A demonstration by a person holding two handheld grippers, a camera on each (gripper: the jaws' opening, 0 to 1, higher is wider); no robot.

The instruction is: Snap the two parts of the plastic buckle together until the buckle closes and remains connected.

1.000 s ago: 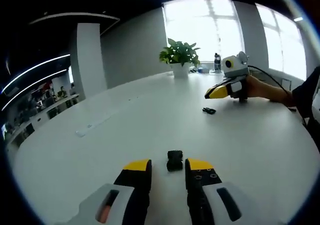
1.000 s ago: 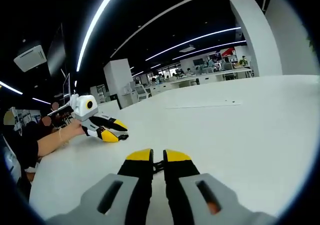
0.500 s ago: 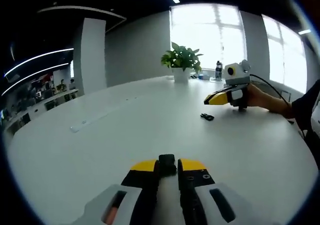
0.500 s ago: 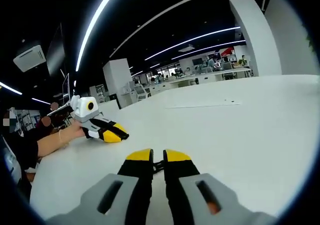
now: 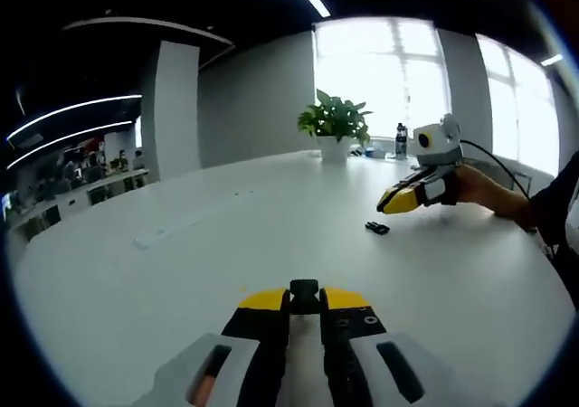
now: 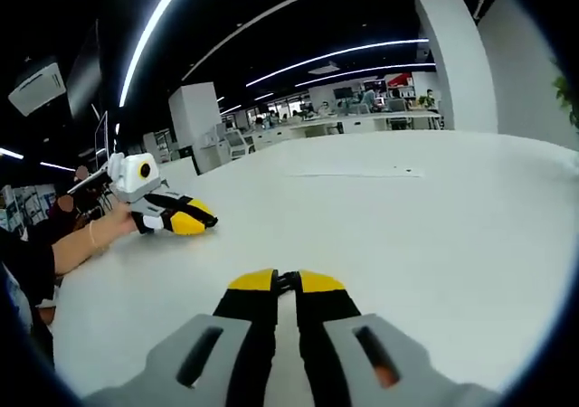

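In the left gripper view, the left gripper has its 2 yellow-tipped black jaws drawn together on a small black plastic buckle part, which sticks up between the tips just above the white tabletop. Farther across the tabletop, a second, thinner black plastic buckle piece appears to lie flat, just below the right gripper, which a person's hand holds near the surface on the right. Whether that gripper touches the piece cannot be told from this view. A green potted plant in a white pot stands at the far edge by bright windows.

In the right gripper view, the right gripper has its 2 jaws nearly closed, with a sliver of dark plastic between the tips; whether it is clamped cannot be told. To the left, the left gripper sits low over the tabletop, held by a hand.
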